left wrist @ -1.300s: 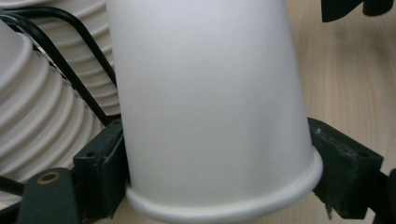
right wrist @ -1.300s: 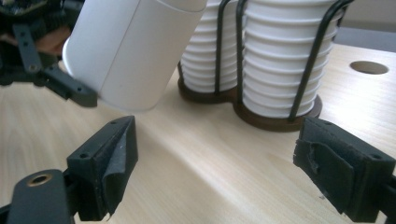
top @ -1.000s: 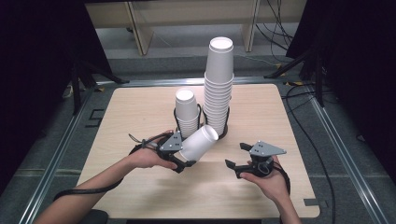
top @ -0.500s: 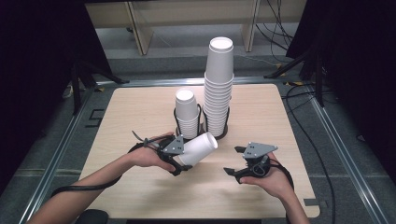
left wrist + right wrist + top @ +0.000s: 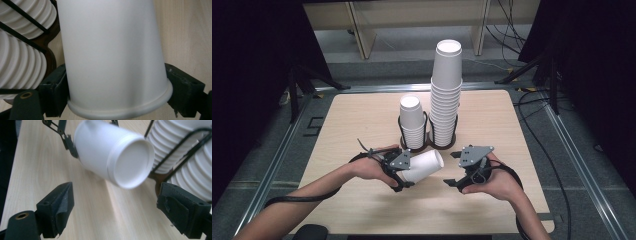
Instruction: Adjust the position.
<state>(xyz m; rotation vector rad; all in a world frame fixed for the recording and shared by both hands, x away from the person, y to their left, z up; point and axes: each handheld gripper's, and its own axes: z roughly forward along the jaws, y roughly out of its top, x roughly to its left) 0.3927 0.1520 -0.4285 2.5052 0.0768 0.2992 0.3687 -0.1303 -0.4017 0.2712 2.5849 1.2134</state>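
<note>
Now | left gripper [image 5: 404, 172] fingers clamp cup [image 5: 424, 165] | right gripper [image 5: 452, 182] fingers apart, empty

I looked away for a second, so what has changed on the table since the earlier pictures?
The right tool has drifted slightly toward the person, jaws open and empty. The left tool has stayed shut on the sideways paper cup, which sits a little lower now. The two cup stacks in the holder are unchanged.

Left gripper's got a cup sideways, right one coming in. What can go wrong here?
1. The left gripper clamps the paper cup near its rim; thin walls may crush.
2. The right gripper, jaws open, could knock the cup's closed base and twist it loose.
3. The tall stack stands close behind; a bump might topple it.
</note>
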